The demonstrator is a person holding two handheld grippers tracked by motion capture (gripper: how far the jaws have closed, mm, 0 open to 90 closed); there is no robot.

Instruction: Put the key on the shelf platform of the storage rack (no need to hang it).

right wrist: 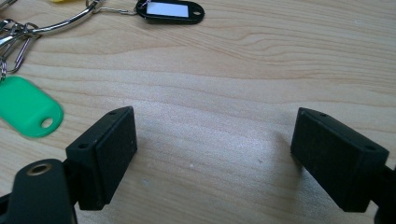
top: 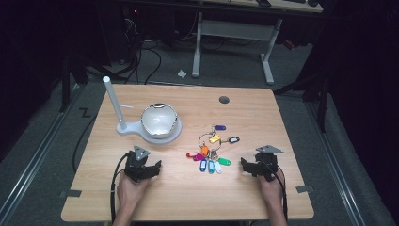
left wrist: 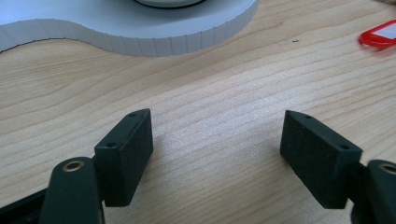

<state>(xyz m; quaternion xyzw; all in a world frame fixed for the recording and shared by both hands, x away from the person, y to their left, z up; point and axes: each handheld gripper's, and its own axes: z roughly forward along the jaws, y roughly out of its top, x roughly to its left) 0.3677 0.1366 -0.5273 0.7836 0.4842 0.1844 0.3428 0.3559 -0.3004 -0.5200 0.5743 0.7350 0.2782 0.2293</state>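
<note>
Centre frame, a light, floppy bunch of key tags [top: 212,149] on a thin ring, best pinched by a tag, lies between the left gripper [top: 155,165] and right gripper [top: 244,165], both wide open and empty.

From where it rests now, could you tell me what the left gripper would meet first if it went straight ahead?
Probably the white stand: it lies across the table beyond the open, empty left gripper, with bare wood between them. The red tag sits off to one side.
</note>
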